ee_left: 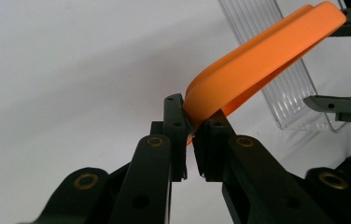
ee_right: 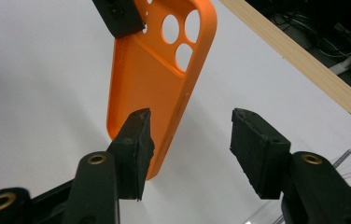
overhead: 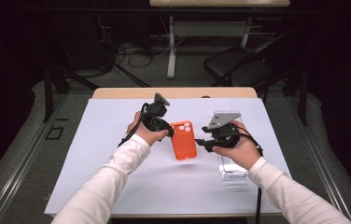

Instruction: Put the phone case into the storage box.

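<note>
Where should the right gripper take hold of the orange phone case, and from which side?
On the free bottom end of the orange phone case, coming from its long side: the left gripper already pinches the camera-hole end, and the thin wall fits between the right gripper's open fingers.

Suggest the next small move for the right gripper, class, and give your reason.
Probably close the right gripper on the free end of the orange phone case. The left gripper pinches one end, while the right jaws stand open around the other end, one pad apart from it.
</note>
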